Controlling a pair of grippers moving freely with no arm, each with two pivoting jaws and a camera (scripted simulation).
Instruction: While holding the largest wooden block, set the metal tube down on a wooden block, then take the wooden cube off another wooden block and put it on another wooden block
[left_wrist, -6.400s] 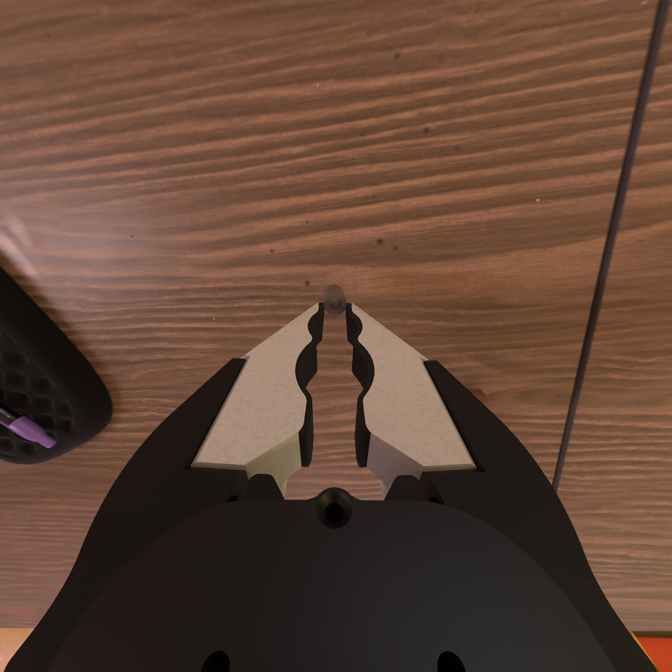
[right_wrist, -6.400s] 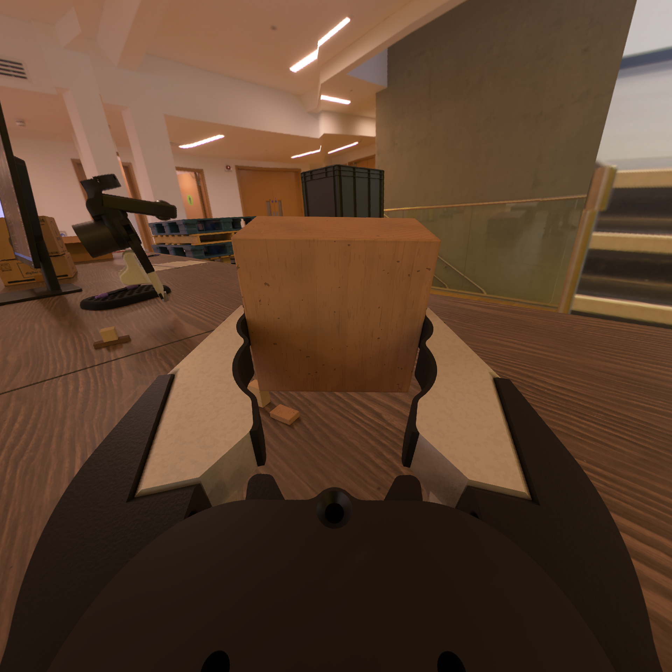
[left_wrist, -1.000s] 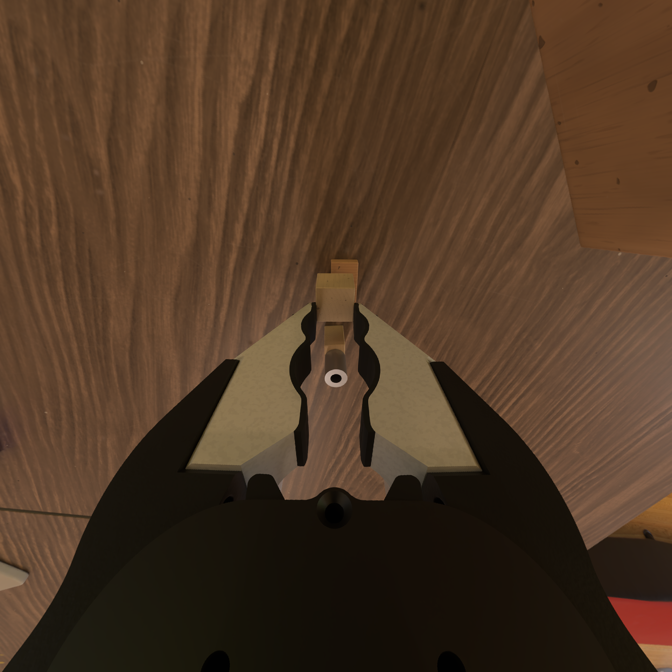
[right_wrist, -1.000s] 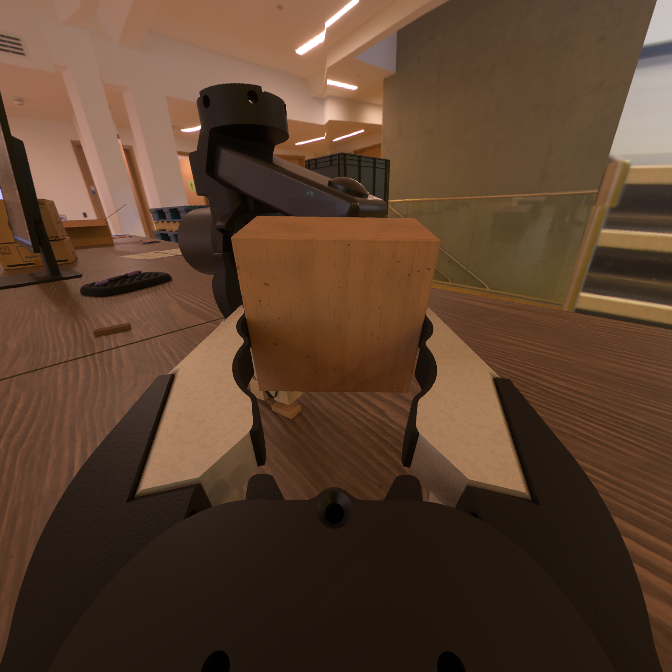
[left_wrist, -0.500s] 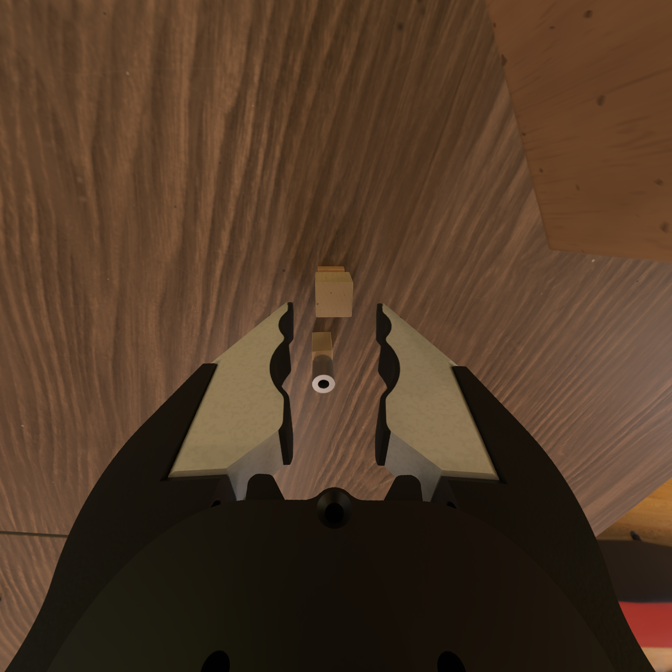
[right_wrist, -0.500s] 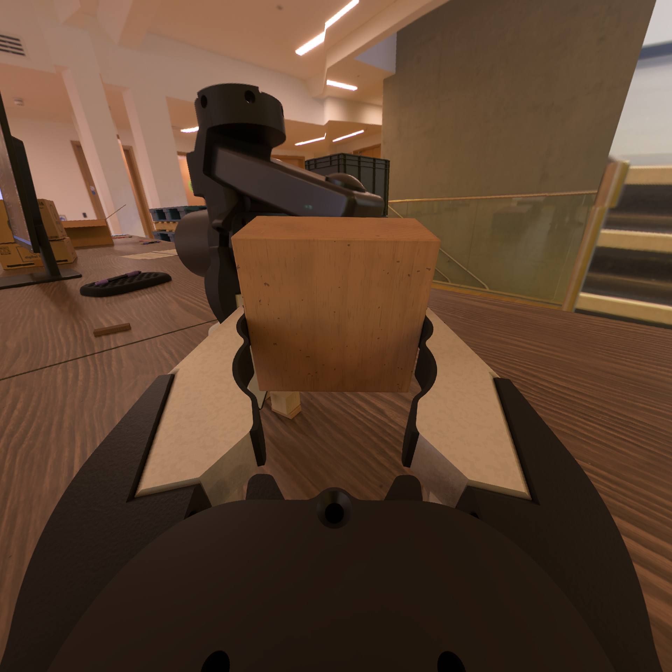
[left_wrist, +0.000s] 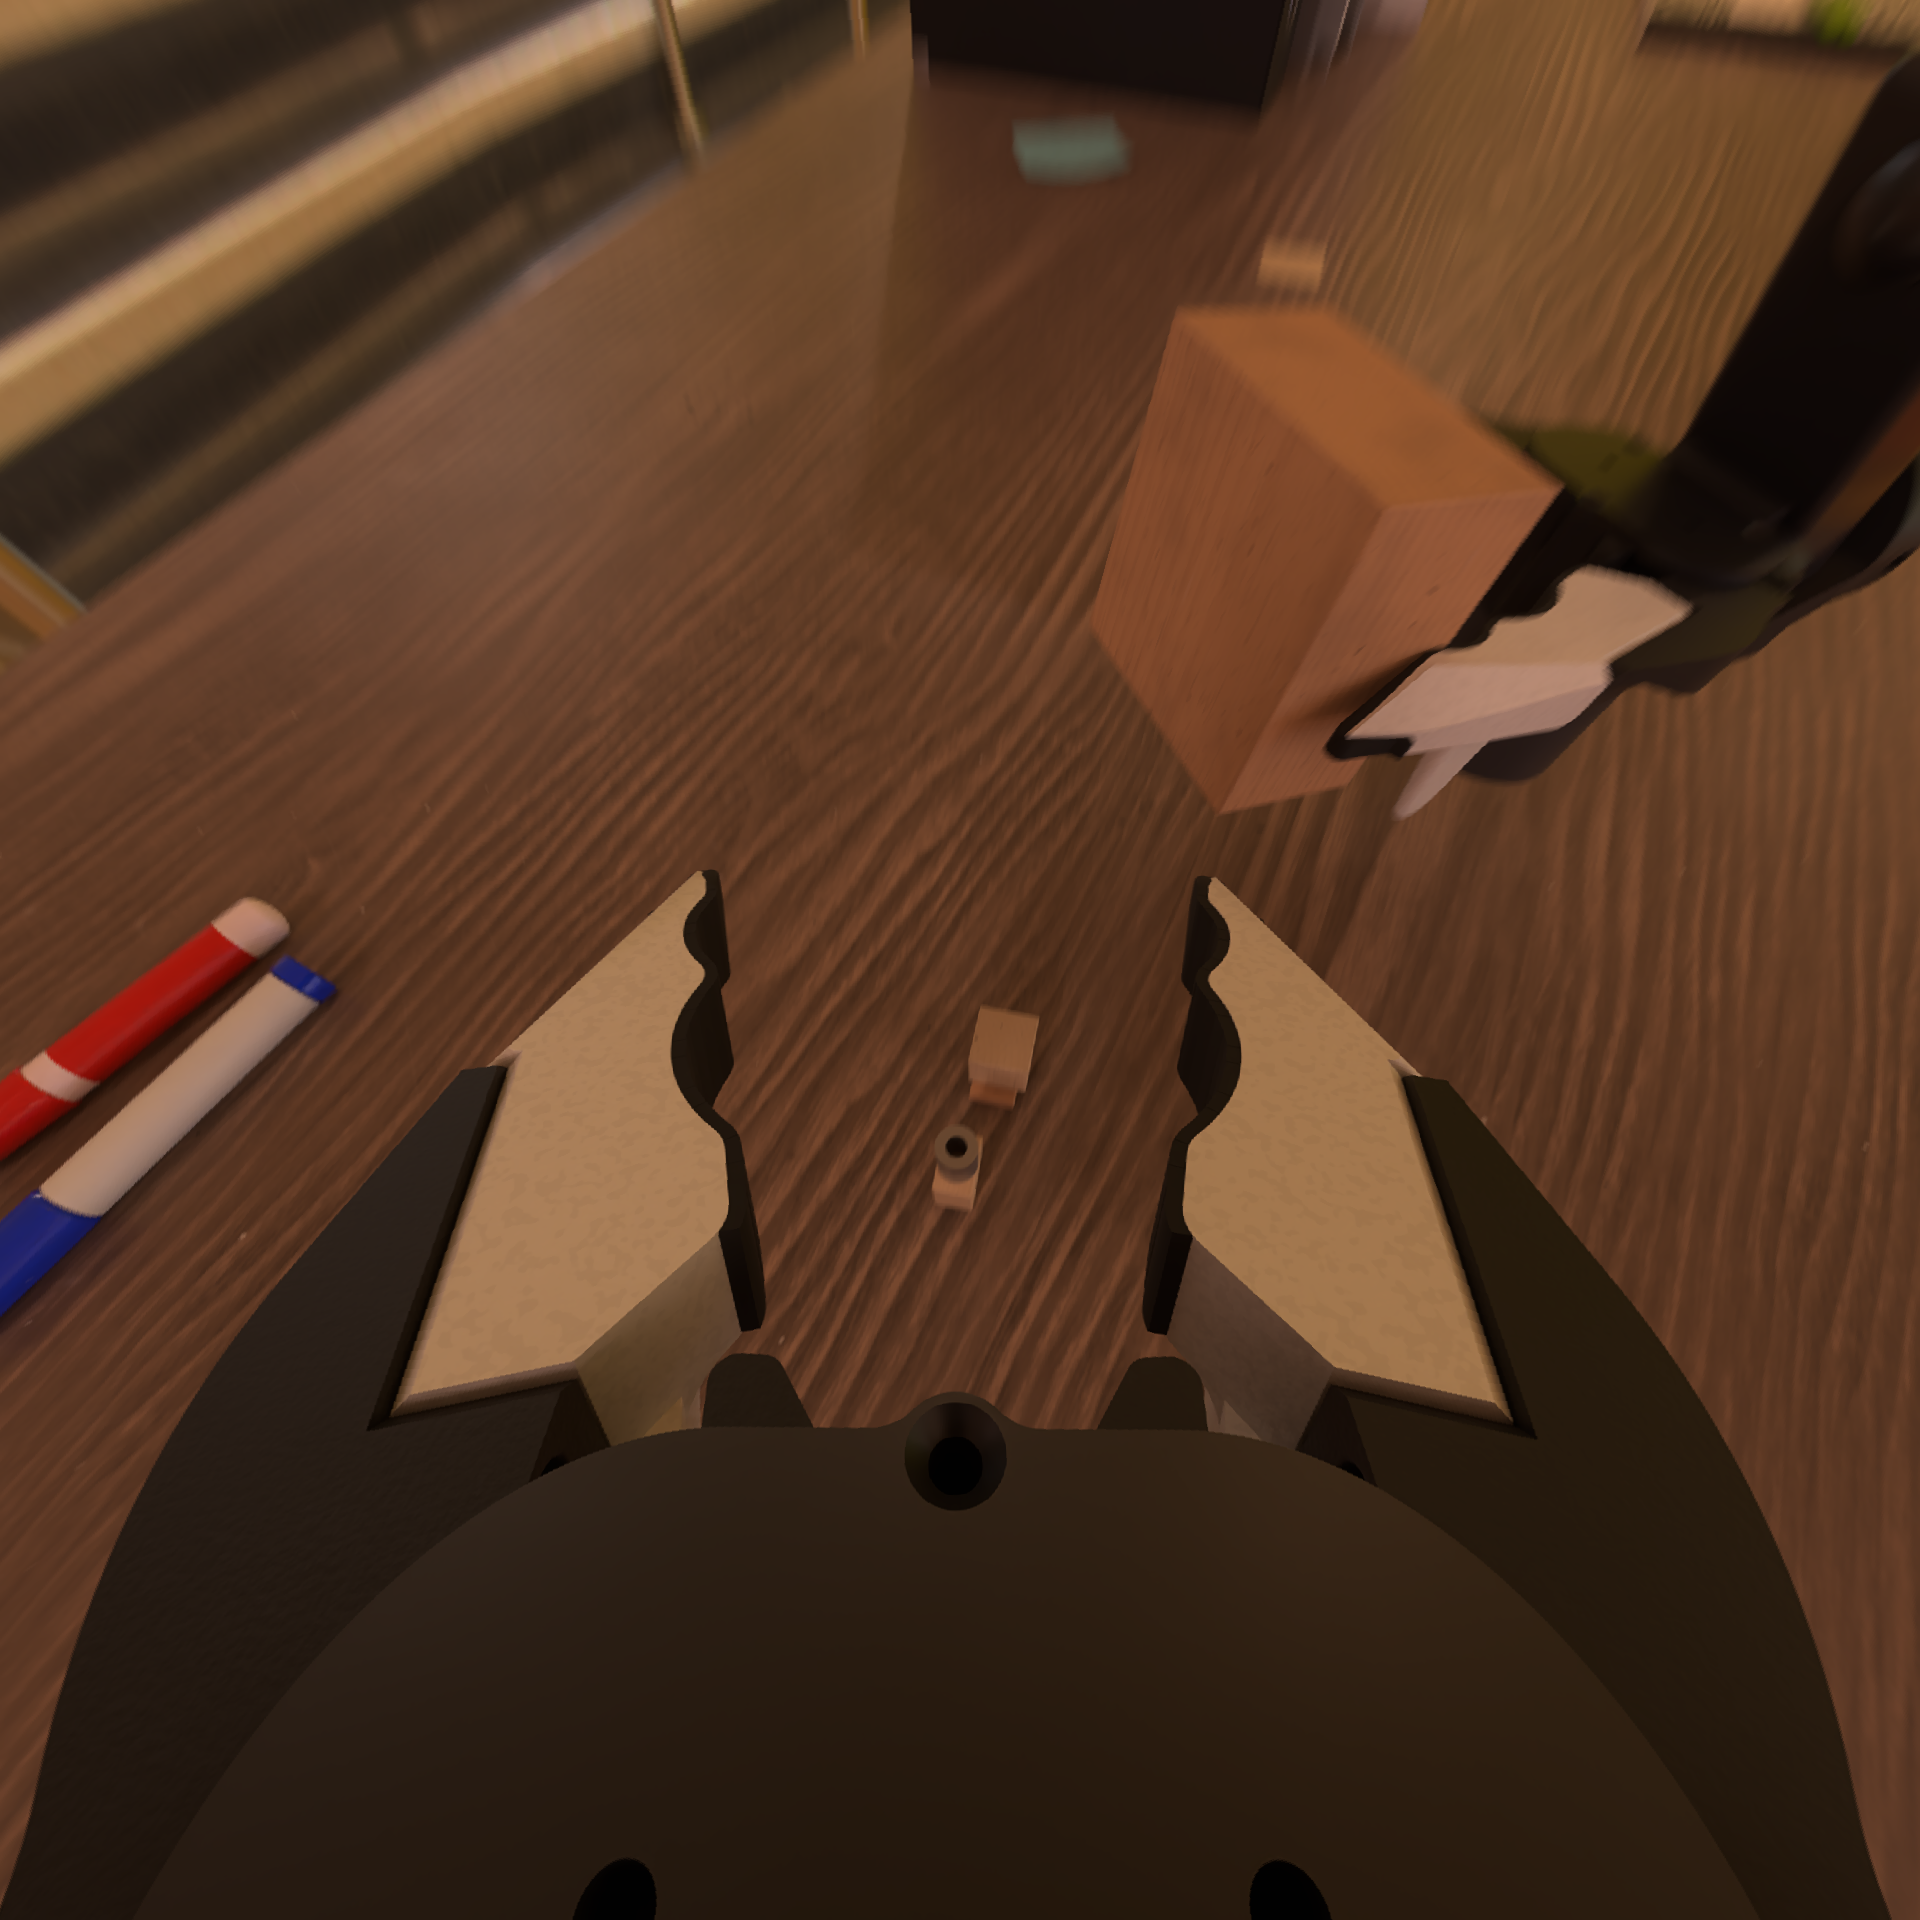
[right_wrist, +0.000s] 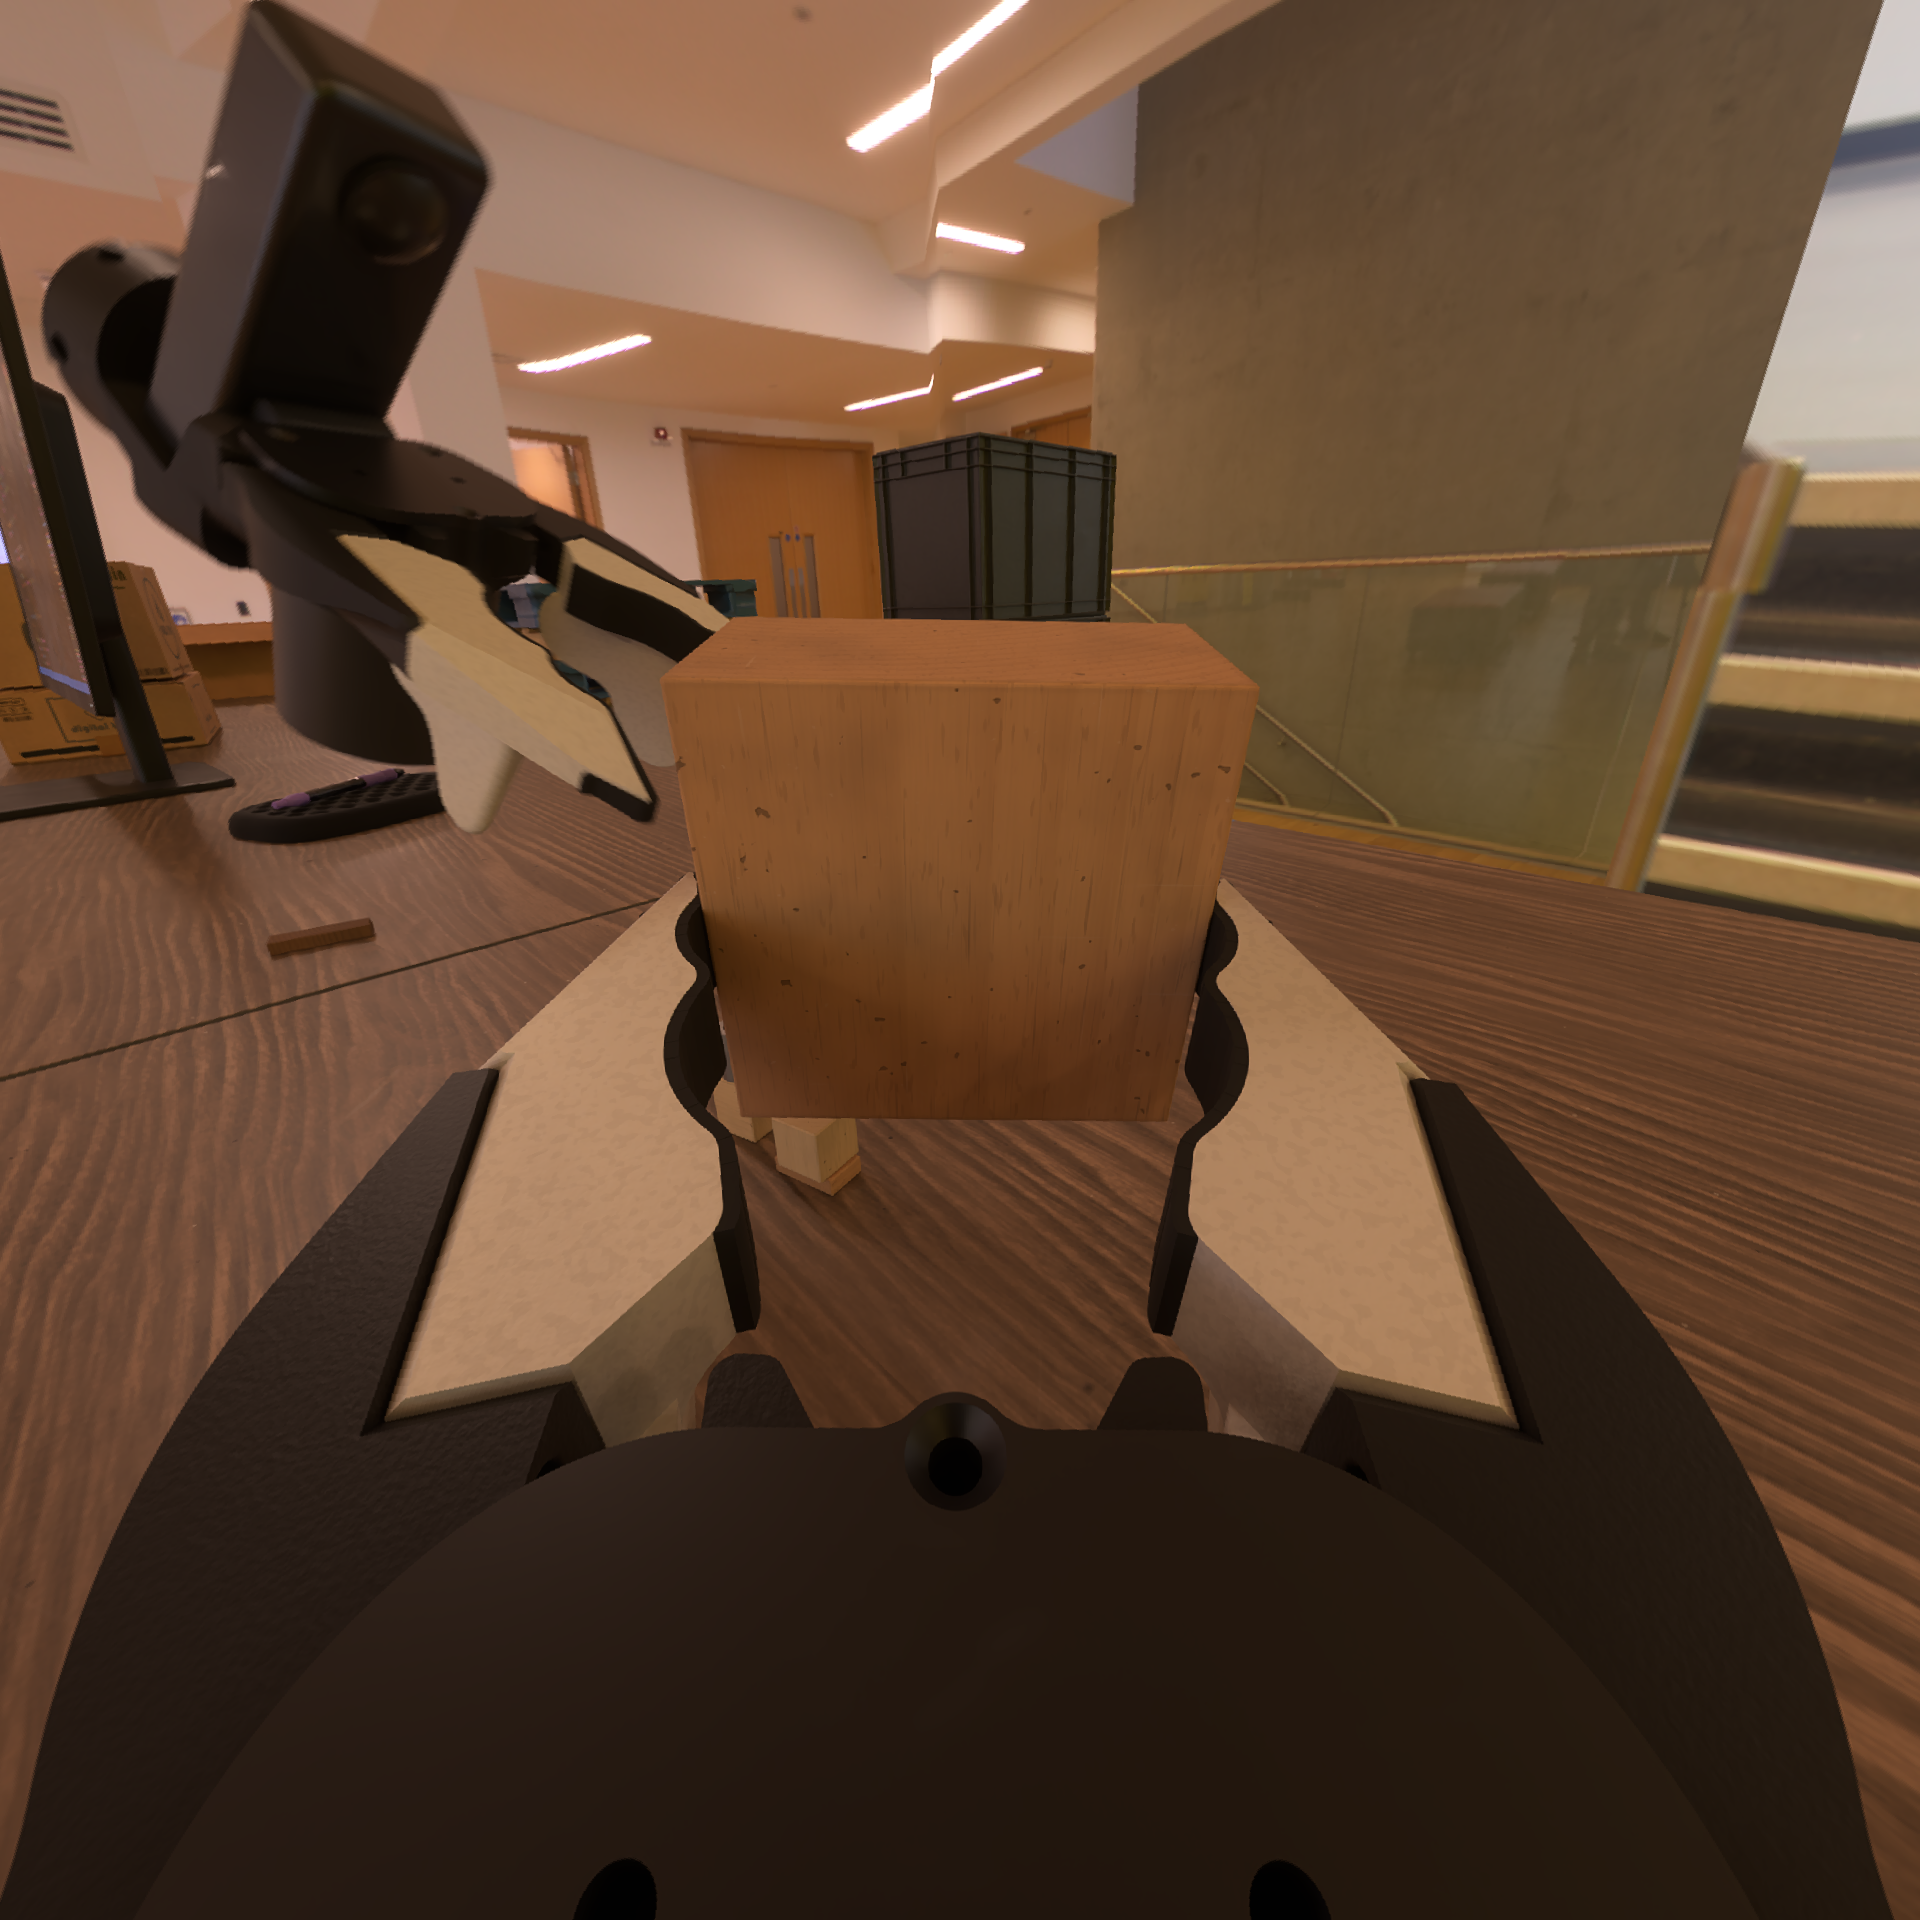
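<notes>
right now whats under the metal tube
The metal tube stands upright on a small wooden block lying on the table. The tube hides the block's top where they meet.

In the right wrist view, the largest wooden block (right_wrist: 956, 873) covers most of what we would see behind it: only the lower corner of a pale wooden cube (right_wrist: 821, 1151) peeks out under its bottom edge, and we cannot tell what that cube rests on. The left claw (right_wrist: 551, 727) is smeared by blur, its far fingertip hidden behind the block. A monitor (right_wrist: 62, 582) is cut off by the left edge. In the left wrist view, the metal tube (left_wrist: 957, 1149) is too small for us to judge its seating, two markers (left_wrist: 135, 1122) run off the left edge, and the right claw (left_wrist: 1455, 665) is blurred.
</notes>
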